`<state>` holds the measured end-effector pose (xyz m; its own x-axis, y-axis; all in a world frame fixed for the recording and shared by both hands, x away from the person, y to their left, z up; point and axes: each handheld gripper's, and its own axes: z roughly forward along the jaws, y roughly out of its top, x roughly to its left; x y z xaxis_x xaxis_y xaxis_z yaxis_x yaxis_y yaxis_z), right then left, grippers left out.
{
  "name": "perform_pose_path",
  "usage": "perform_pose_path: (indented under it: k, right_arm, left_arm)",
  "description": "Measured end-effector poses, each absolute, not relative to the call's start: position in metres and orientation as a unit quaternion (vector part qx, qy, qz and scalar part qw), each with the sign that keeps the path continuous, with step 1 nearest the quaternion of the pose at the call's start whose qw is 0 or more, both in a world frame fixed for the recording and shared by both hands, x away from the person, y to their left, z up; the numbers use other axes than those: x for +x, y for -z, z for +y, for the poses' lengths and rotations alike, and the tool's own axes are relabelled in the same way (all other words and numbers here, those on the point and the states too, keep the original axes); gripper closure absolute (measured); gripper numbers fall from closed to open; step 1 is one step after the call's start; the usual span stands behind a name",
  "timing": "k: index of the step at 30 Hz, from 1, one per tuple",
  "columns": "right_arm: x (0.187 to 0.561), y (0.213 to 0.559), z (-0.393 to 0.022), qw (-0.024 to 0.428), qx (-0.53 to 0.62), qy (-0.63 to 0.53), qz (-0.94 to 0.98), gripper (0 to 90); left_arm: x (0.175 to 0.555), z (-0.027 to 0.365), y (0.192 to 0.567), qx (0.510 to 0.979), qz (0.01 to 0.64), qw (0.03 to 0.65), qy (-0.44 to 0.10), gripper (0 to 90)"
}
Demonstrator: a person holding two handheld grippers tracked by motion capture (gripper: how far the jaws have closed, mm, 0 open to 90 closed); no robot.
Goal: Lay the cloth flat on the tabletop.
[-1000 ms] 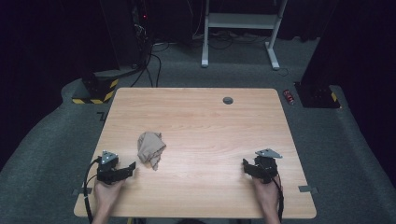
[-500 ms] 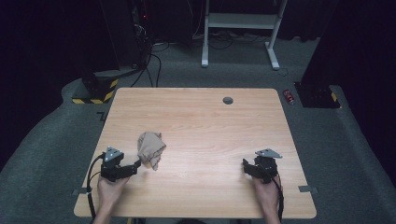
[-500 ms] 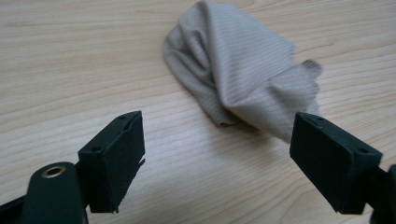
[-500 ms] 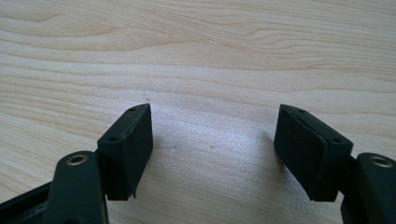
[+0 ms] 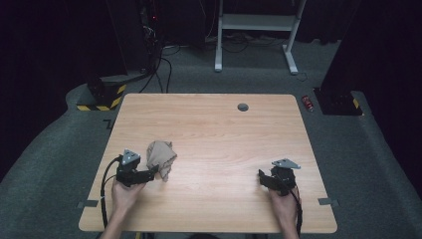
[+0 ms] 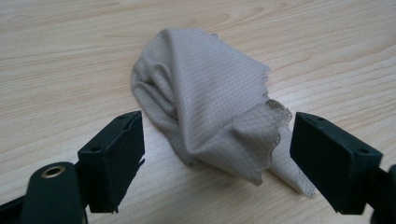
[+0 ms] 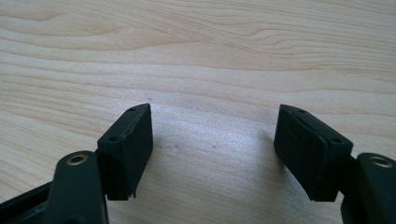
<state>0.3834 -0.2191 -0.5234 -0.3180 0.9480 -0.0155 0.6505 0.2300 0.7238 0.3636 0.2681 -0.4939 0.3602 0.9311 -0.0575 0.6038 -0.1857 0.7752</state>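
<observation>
High view: the left tool point(image 5: 149, 174) lies low on the desk point(image 5: 209, 124), tips at the near edge of the crumpled beige cloth point(image 5: 161, 157). The right tool point(image 5: 266, 179) rests well apart at the desk's right.

Left gripper view: jaws spread wide, the cloth's frayed corner between them, untouched.

Right gripper view: jaws apart over bare wood.

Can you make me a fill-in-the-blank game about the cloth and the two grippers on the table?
1. The cloth lies crumpled on a table made of ____.
2. The gripper closest to the cloth is the ____ gripper.
3. The right gripper has its jaws ____, with nothing between them.
4. The colour of the cloth is ____.

Missing words: wood; left; open; beige
</observation>
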Motion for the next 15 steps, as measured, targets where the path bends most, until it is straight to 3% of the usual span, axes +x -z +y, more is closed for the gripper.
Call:
perform_pose_path:
  k: [15]
  right_arm:
    - [0.383,0.523,-0.219,0.236,0.531,-0.316,0.750,28.1]
  left_arm:
    - [0.393,0.249,0.500,0.759,0.515,0.337,-0.214,20.0]
